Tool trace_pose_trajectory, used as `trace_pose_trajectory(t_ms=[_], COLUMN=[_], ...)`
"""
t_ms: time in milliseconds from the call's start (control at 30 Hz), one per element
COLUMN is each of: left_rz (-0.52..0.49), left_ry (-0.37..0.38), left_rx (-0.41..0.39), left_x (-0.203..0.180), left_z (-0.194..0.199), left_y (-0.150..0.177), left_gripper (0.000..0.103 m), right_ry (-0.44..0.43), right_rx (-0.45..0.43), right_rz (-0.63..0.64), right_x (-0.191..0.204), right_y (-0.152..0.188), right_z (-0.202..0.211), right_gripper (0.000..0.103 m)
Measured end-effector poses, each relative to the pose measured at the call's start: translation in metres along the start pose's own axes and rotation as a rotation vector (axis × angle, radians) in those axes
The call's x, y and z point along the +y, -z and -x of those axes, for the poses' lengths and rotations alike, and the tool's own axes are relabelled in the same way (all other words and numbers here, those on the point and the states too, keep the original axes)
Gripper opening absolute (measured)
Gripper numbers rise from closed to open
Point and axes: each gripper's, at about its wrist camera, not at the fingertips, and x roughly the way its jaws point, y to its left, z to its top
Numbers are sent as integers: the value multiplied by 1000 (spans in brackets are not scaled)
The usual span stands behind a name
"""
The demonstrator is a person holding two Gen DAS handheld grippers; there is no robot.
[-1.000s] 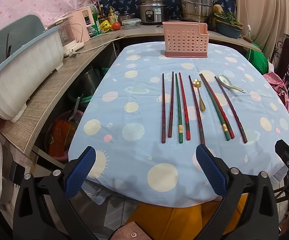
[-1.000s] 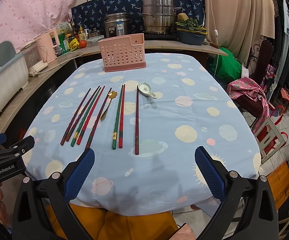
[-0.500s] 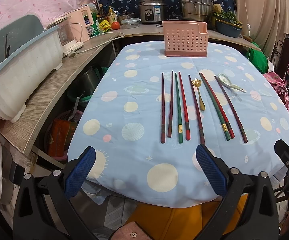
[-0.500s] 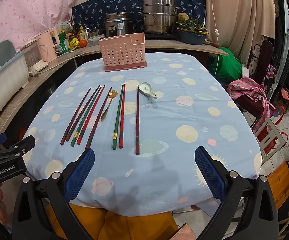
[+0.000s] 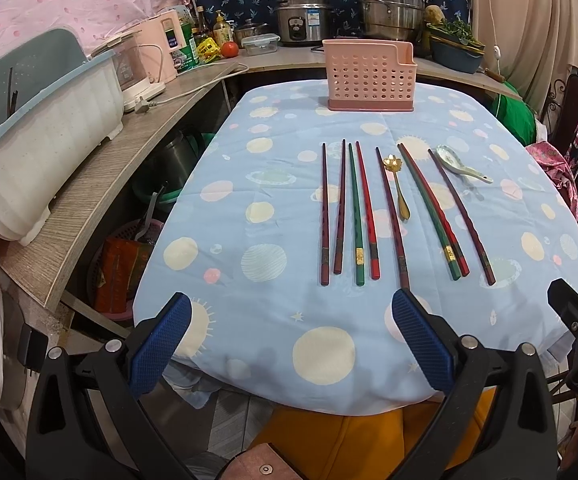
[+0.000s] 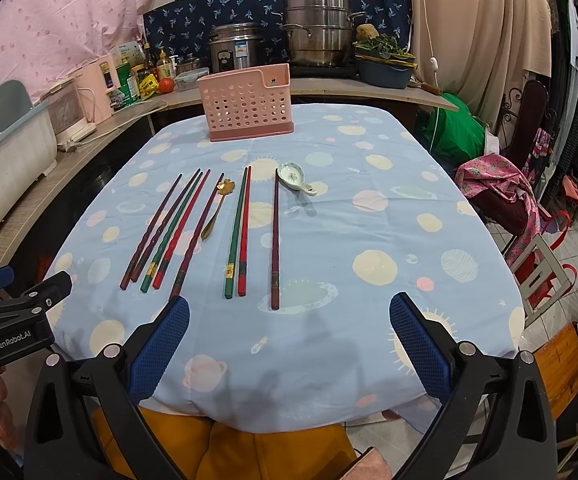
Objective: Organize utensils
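Currently, both grippers are hovering at the near edge of the table (image 5: 217,320), nothing yet lifted. Reading from left to right: the left gripper (image 5: 289,344) is standing with its blue pads spread wide and nothing between them; ahead of it eight chopsticks are lying on the planet-print cloth, all with their long axes running away from the person toward the far end of the table. The leftmost four are forming a tight group, two dark maroon chopsticks (image 5: 331,216), then a green chopstick (image 5: 355,216) touching or nearly touching a red chopstick (image 5: 367,212). Next a single maroon chopstick (image 5: 391,220) is lying just beside a gold spoon (image 5: 399,188), followed by a green-and-red pair (image 5: 433,212), a lone maroon chopstick (image 5: 463,216), and a white ceramic spoon (image 5: 459,166) angled off to the right. The pink perforated utensil holder (image 5: 371,76) is standing upright at the far end, well apart from the row, apparently empty. The right gripper (image 6: 289,344) is likewise holding its pads wide apart and bare, and is pointing toward the right half of the row. Judged from this layout, the thick handle ends are lying nearest both grippers, so either could close across a stick crosswise; the left is nearer the group of four, the right nearer the lone maroon stick and ceramic spoon.
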Motion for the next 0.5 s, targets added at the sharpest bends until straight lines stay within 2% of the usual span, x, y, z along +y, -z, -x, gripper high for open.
trace_pose_trajectory(t_ms=[500], left_rz=[16], left_ry=[19], left_rx=[46], left_x=[0], left_z=[-23], left_y=[-4], left_gripper=[96], right_ry=[10], right_rx=[21], right_rz=[-13], right_x=[-7], right_y=[10], right_z=[-19], right_gripper=[96])
